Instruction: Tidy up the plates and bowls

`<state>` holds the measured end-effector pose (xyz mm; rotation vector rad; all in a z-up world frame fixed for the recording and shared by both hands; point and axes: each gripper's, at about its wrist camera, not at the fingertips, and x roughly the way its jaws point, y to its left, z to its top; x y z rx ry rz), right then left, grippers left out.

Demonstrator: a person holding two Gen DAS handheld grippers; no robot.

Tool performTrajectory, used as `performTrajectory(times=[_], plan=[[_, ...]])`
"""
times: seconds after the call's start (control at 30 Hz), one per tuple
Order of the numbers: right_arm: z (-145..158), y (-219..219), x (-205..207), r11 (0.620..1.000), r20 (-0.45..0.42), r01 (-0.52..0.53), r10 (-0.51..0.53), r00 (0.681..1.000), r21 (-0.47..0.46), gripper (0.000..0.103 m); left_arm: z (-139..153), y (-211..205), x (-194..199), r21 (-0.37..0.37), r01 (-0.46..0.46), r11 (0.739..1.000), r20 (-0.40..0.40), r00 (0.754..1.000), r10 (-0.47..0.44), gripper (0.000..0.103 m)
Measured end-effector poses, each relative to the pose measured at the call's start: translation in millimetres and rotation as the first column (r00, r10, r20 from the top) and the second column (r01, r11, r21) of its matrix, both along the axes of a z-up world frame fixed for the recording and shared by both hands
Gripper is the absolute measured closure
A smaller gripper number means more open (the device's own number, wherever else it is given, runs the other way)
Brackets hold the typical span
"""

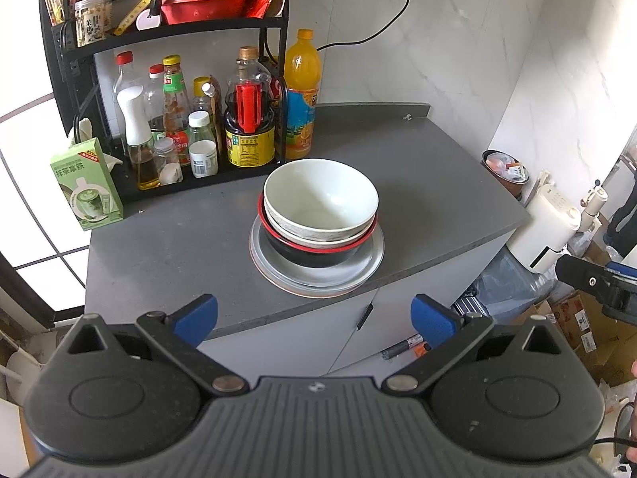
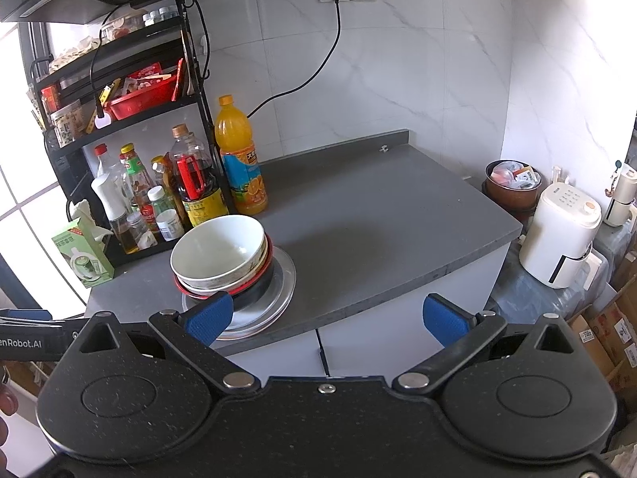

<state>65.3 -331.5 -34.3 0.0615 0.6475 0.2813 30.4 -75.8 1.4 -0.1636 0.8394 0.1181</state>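
A: Left wrist view. Left gripper (image 1: 314,318) held off the front edge of the grey countertop (image 1: 418,183), fingers spread wide, nothing between the blue pads (image 1: 197,316). Stack sits near the front edge: white bowl (image 1: 320,195) nested in a black bowl with a red rim (image 1: 314,253), both on a grey plate (image 1: 366,267), with the edge of a second plate showing under it.

B: Right wrist view agrees on the stack. White bowl (image 2: 217,249) on top, red-rimmed bowl (image 2: 260,283) beneath, plate (image 2: 284,283) at the bottom. Right gripper (image 2: 328,314) also wide apart and empty; its left pad (image 2: 209,314) overlaps the near rim of the plates in the frame. Contact or merely in front: cannot tell.

A: From my side the right gripper (image 1: 601,283) appears only as a black body at the right margin, well off the counter. Its jaw spacing is not readable here.

B: Mine shows a sliver of the left tool at the left margin, no more. Visible only here: a white kettle-like appliance (image 2: 561,239) in full, right of the counter, and a wall socket with a plugged black cord (image 2: 338,36).

A: Mine shows the condiment rack (image 1: 175,119) closer: orange juice bottle (image 1: 302,95), soy sauce bottle (image 1: 249,119), green carton (image 1: 85,185) at the left. Stack stands just in front of the rack.
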Motion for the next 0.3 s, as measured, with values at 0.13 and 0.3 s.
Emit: performTrajectory(times=[0.13,0.3], plan=[[-0.6,0.1,2.1,1.0,-0.002,-0.006,0.006,1.0,-0.002,0.0,0.0,0.4,0.3,-0.002,-0.002,1.0,0.0,1.0,0.002,0.001],[-4.2,0.3,7.6,1.0,-0.008,-0.01,0.01,1.0,0.009,0.0,0.3,1.4,3.0,0.01,-0.007,1.0,0.003,1.0,0.007,0.001]])
